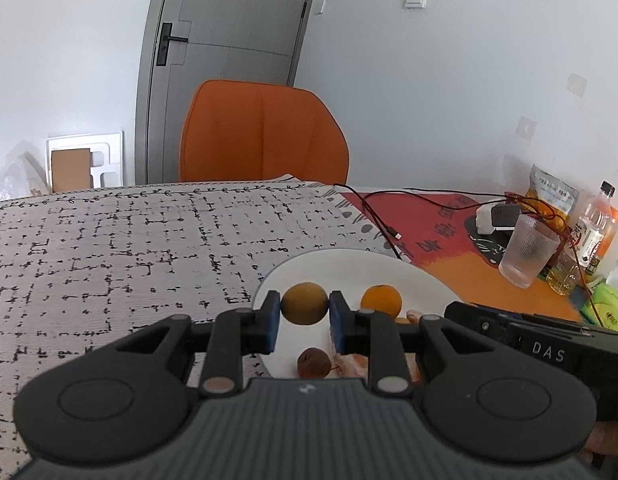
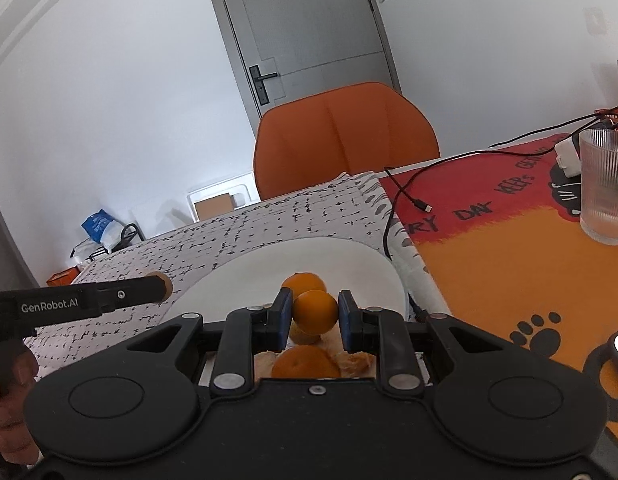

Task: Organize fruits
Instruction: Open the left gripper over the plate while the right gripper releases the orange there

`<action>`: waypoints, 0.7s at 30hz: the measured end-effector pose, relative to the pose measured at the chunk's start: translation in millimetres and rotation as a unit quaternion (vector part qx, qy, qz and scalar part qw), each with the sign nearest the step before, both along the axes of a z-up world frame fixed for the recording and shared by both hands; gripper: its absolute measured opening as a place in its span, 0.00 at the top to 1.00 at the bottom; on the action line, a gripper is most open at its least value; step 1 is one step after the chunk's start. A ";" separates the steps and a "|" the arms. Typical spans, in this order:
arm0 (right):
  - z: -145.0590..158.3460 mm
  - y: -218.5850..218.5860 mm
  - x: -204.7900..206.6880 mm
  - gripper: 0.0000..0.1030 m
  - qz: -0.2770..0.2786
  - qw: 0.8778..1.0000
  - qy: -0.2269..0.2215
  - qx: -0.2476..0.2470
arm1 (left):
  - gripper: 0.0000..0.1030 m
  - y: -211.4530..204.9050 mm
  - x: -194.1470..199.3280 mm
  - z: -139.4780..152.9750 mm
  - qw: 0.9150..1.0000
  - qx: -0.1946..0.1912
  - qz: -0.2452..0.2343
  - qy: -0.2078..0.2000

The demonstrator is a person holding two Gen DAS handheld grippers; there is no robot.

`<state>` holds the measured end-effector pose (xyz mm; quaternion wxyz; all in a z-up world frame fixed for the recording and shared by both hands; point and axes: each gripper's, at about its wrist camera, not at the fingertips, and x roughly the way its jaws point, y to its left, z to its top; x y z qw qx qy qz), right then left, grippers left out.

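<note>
Both our hand-held grippers clamped

Our left hand-held gripper [image 1: 305,304] and right hand-held gripper [image 2: 315,312] tilt downward, side by side, blue pads pinched.

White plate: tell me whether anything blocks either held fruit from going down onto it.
Nothing visible does. The left gripper holds a yellowish fruit, the right gripper an orange, both over the white plate among other fruit.

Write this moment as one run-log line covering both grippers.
left gripper: shut on dull yellow fruit | right gripper: shut on orange | both above white plate
</note>
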<state>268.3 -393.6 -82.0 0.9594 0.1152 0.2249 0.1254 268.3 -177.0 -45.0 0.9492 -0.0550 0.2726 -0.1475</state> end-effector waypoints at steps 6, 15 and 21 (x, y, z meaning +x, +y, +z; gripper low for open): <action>-2.6 -1.7 6.8 0.78 -0.005 1.000 0.004 -0.002 | 0.76 -3.8 11.1 -5.7 1.000 0.000 -0.002 0.010; -4.3 -10.9 11.3 0.78 -0.015 1.000 0.006 0.001 | 0.72 1.5 12.7 -7.5 1.000 0.001 0.012 0.015; 0.5 -5.1 16.3 0.78 -0.009 1.000 0.002 0.003 | 0.72 12.0 6.4 -4.7 1.000 0.003 0.022 0.016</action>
